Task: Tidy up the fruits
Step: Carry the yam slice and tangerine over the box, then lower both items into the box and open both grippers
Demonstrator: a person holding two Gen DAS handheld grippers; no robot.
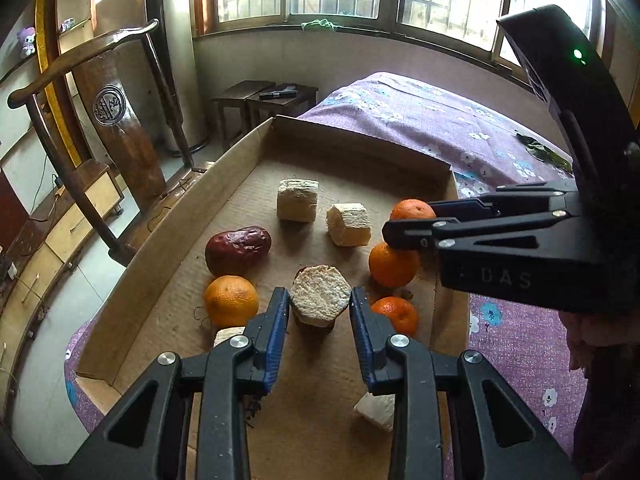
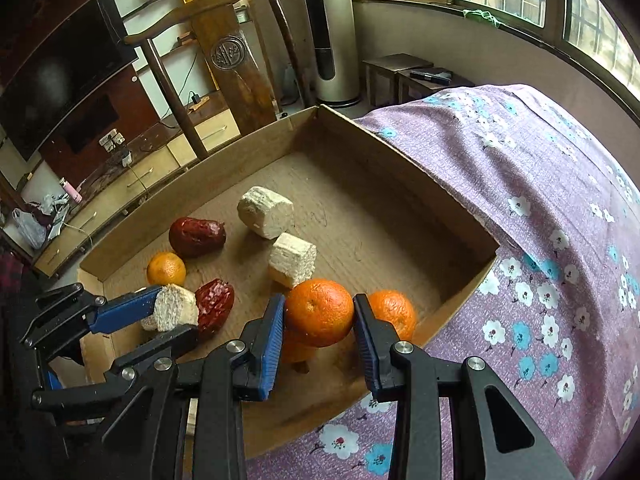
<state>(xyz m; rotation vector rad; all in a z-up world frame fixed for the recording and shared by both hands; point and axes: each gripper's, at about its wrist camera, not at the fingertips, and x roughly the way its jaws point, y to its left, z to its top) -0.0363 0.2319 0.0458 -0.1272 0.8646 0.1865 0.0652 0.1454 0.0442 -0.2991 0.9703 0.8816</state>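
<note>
1. Purple flowered bedding (image 2: 560, 208) on a bed is seen carrying a shallow cardboard tray (image 2: 400, 152), with windows and a wooden chair behind it.
2. All the items are gathered inside the tray: oranges, dark red dates and pale hexagonal blocks, mixed together and not grouped by kind.
3. The left tool (image 1: 319, 304) is closed on a pale block (image 1: 319, 296), which is held between its blue pads above the tray floor near the tray's near end.
4. The right tool (image 2: 319, 312) is closed on an orange (image 2: 319, 312), held just above the tray's near right corner.
5. A second orange (image 2: 394, 312) lies just behind the held one, by the tray's right wall.
6. A third orange (image 2: 166, 269) and a date (image 2: 197, 237) lie by the tray's left wall; two blocks (image 2: 292, 260) stand near the tray's middle.
7. Sorting is judged to be at an early or middle stage: two items are lifted, none is clearly placed, and most of the tray is left to arrange.
</note>
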